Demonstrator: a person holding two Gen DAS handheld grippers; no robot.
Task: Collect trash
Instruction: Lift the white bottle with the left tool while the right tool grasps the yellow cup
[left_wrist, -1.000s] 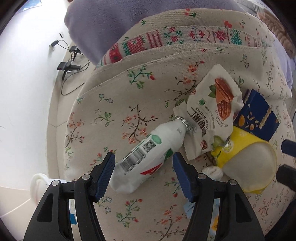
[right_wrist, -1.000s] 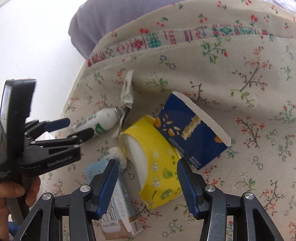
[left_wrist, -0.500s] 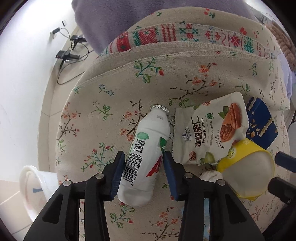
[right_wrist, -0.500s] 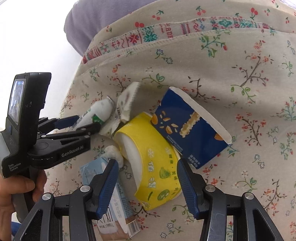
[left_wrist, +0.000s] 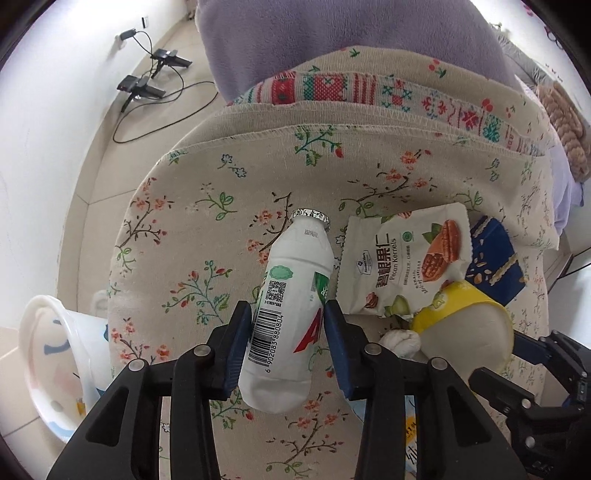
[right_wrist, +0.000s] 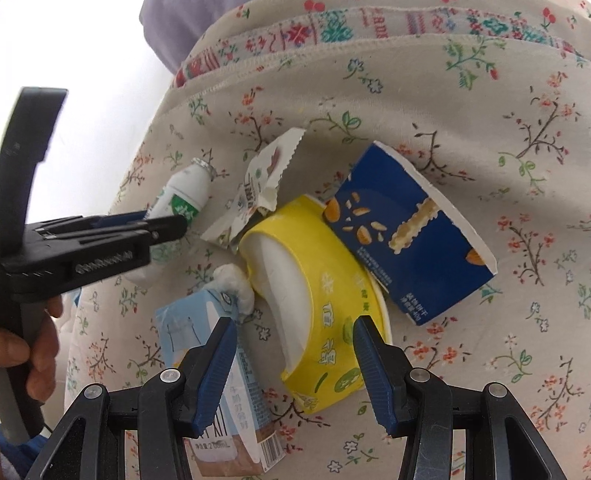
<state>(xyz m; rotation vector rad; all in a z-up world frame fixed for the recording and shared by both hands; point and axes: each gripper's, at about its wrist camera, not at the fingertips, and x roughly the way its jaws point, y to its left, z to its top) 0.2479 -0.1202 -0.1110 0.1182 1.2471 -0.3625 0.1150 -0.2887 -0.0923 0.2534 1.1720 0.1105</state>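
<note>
Viewing along the left gripper (left_wrist: 288, 317): a white bottle (left_wrist: 288, 306) is clamped between the closed-in fingers above the floral cloth (left_wrist: 207, 229), with a nut packet (left_wrist: 402, 262) just beside it. Along the right gripper (right_wrist: 295, 332): the jaws are held wide apart, nothing gripped, astride a yellow cup (right_wrist: 321, 295); a blue packet (right_wrist: 406, 236) and a milk carton (right_wrist: 221, 354) are seen alongside.

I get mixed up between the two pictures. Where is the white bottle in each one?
Left wrist: the white bottle sits bottom centre, squeezed in the left gripper.
Right wrist: it is at middle left, foil cap up.
Shared landmark: the yellow cup lying on its side.
</note>
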